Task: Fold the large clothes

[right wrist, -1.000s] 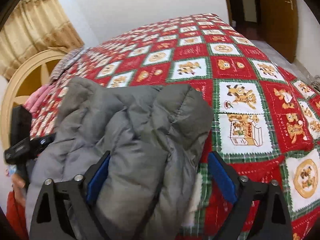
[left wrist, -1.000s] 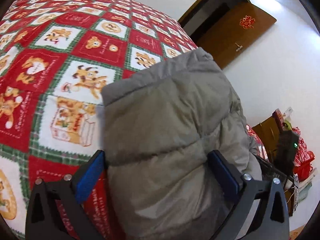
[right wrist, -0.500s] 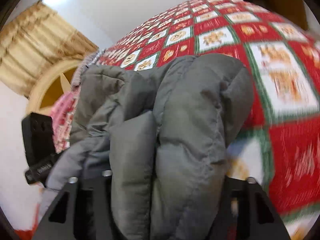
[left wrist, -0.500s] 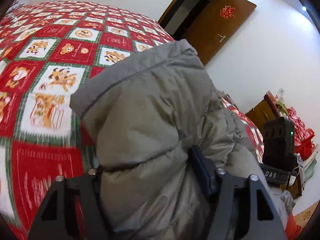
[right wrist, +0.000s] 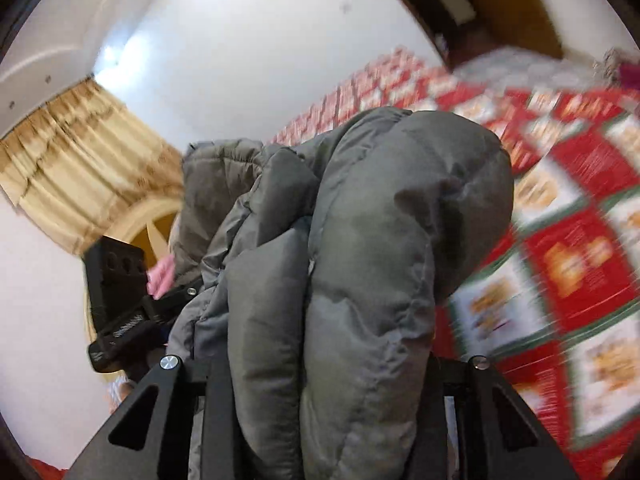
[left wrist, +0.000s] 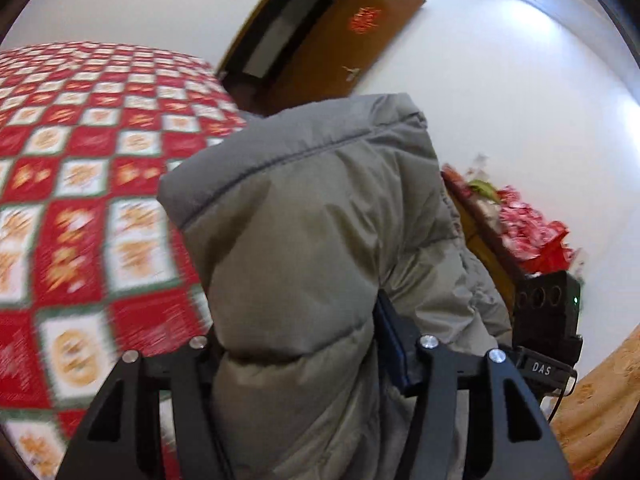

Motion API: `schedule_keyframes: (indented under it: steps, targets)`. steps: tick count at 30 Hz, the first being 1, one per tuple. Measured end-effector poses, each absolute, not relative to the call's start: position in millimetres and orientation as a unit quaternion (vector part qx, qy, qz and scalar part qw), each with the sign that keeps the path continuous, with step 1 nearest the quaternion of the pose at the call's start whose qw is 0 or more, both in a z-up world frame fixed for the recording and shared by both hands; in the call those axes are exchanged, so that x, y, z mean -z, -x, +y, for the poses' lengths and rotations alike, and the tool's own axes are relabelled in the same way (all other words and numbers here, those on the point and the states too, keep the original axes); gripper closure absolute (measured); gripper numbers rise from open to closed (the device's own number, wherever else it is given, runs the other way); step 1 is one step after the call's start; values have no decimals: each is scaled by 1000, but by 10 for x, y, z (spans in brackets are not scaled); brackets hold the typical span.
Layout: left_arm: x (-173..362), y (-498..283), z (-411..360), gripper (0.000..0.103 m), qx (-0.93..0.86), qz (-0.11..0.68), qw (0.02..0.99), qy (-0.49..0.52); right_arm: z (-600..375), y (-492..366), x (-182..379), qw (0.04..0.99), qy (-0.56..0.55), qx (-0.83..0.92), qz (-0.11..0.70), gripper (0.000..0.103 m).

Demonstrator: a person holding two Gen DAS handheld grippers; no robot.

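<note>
A: Where's the jacket (left wrist: pixel 320 240)?
B: Bunched up above the bed (left wrist: pixel 80 200), clamped at both ends
A: Both tools?
B: Yes, the left tool (left wrist: pixel 298 354) and right tool (right wrist: pixel 320 364) have just been closing and now pinch its padded folds

Location: a bedroom in a private home. Identifying features follow. A wide bed (left wrist: pixel 80 184) occupies most of the floor space; it is covered by a red, green and white patchwork quilt (right wrist: pixel 580 264) with printed cartoon squares. A brown wooden door (left wrist: pixel 340 40) stands open in a white wall and carries a red decoration (left wrist: pixel 365 20). Gathered yellow curtains (right wrist: pixel 76 176) hang under a white pelmet. A curved wooden headboard (right wrist: pixel 148 224) stands at one end. Red packages (left wrist: pixel 528 232) are piled on low wooden furniture (left wrist: pixel 480 240) beside the wall.
</note>
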State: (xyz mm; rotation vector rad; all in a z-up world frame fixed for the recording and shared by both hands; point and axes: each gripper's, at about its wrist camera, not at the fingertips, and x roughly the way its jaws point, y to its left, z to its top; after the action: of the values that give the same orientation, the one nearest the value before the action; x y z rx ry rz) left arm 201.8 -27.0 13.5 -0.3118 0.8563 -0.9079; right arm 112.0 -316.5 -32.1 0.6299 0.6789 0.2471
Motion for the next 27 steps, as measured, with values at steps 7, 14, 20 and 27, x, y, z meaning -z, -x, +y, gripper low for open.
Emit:
schedule_keyframes:
  steps: [7,14,20,27]
  targets:
    - [161,-2493,-951,44,361,411,835,62,-3858,-1503,297,907,-257,-35,332,69]
    - [920,-3042,-1054,44,272,475,837,14,-4102,-2156,1087,894,-233,5,384,71]
    - [1014,-3084,-1090,40,240,461,854,-14,-4242,-2341,1337,892,-225,7,392,66]
    - [943,-2930,-1228,30,231,431,870,-62,-4394,-2166,1080,883,-223,18,413,55]
